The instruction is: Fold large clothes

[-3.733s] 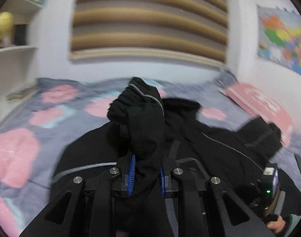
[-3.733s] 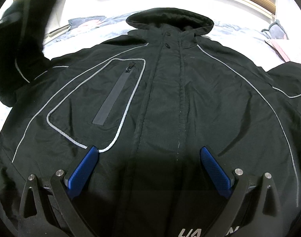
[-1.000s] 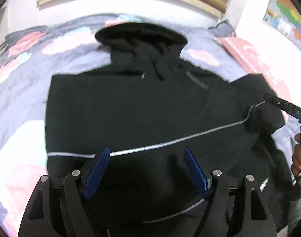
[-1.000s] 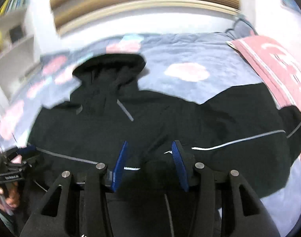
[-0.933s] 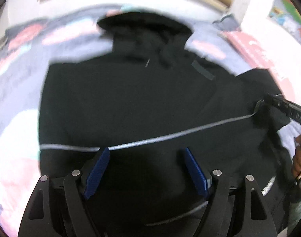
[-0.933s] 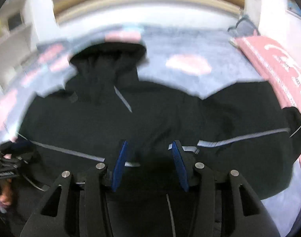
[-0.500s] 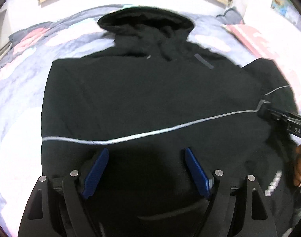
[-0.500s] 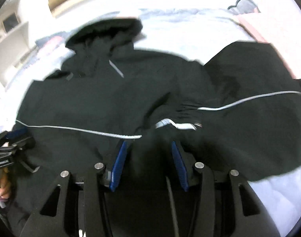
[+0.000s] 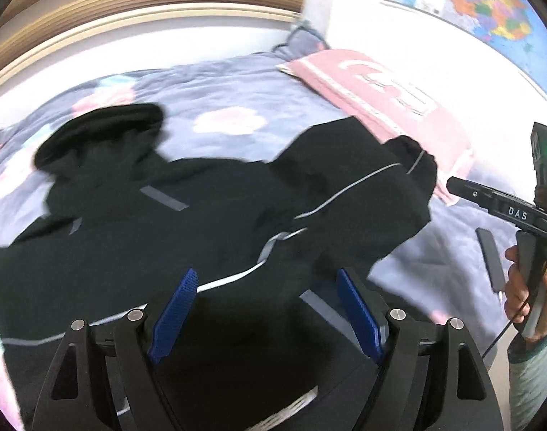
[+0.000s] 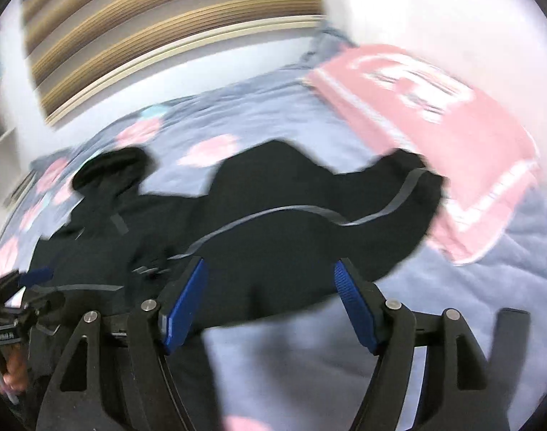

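Left wrist view: spread across a grey bedspread (image 9: 237, 82) with pink blotches, a black hooded jacket (image 9: 137, 237), hood toward the headboard, right sleeve (image 9: 359, 183) lying out toward a pink cushion (image 9: 381, 89). Likely bulky, soft and slick-shelled, prone to sliding off its own folds; best taken at the cuff (image 10: 413, 168) or hem, thick seams giving purchase. Left gripper (image 9: 266, 309) poised over the body, fingers apart, empty. Right gripper (image 10: 269, 301) beside the sleeve, fingers likewise apart.
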The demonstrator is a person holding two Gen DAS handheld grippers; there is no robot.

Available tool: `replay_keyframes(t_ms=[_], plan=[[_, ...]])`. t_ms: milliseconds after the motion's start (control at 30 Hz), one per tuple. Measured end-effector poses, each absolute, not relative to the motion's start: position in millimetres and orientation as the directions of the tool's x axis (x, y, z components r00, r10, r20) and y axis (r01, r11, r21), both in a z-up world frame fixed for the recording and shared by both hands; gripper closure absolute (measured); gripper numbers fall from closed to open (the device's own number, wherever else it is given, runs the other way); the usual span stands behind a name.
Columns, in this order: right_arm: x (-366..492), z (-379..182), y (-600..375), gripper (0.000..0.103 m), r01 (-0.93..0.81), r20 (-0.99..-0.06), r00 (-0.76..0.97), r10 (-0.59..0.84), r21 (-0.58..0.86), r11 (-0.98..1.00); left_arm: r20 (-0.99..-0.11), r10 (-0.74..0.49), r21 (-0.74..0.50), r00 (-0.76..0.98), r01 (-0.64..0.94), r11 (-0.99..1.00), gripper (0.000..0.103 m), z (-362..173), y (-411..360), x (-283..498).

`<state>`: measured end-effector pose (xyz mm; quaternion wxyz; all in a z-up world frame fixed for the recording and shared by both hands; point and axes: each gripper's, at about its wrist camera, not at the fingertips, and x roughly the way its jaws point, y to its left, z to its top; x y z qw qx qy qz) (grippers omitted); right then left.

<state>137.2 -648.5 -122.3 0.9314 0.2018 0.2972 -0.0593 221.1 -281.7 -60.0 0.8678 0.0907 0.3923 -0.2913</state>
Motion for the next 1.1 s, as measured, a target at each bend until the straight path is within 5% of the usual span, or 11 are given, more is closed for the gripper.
replay_keyframes(t_ms=[333,567,733,767,800,833,900,1100], plan=[[165.4,-179.6,-793.8,0.027,0.375,-0.581,0.814,-0.015,0.506,0.776,-0.735,-0.475,-0.127,0.484,0.590,0.797,0.022,-97.3,-396.7,267.0],[208.5,-231.2,-836.0,0.025,0.417,-0.599,0.799,0.041,0.603,0.680,-0.824,-0.424,-0.183,0.377,0.531,0.827,0.022,-166.6,-418.3,300.2],[242.9,-247.8,-837.8,0.026,0.337,-0.561,0.816,0.137,0.655,0.676,-0.823,-0.375,-0.086,0.426,0.559,0.824,0.022,-174.7,-429.8,294.0],[248.1,-247.7,-835.2,0.028,0.312,-0.545,0.824,0.155,0.665,0.678,-0.820,-0.380,-0.088,0.428,0.561,0.823,0.022,-174.4,-429.1,293.3],[249.9,-245.2,-832.1,0.043,0.296,-0.537,0.829,0.158,0.660,0.690,-0.818,-0.385,-0.093,0.428,0.561,0.822,0.022,-174.0,-427.3,293.0],[249.8,-239.0,-826.5,0.069,0.270,-0.529,0.834,0.159,0.642,0.718,-0.814,-0.392,-0.100,0.429,0.561,0.822,0.022,-172.5,-425.7,292.4],[238.1,-221.1,-819.6,0.090,0.237,-0.504,0.854,0.131,0.601,0.763,-0.806,-0.398,-0.101,0.438,0.561,0.822,0.022,-168.2,-423.9,289.4],[170.9,-187.5,-841.5,0.090,0.352,-0.439,0.893,-0.096,0.551,0.757,-0.769,-0.413,-0.101,0.488,0.545,0.832,0.022,-155.3,-417.1,274.4]])
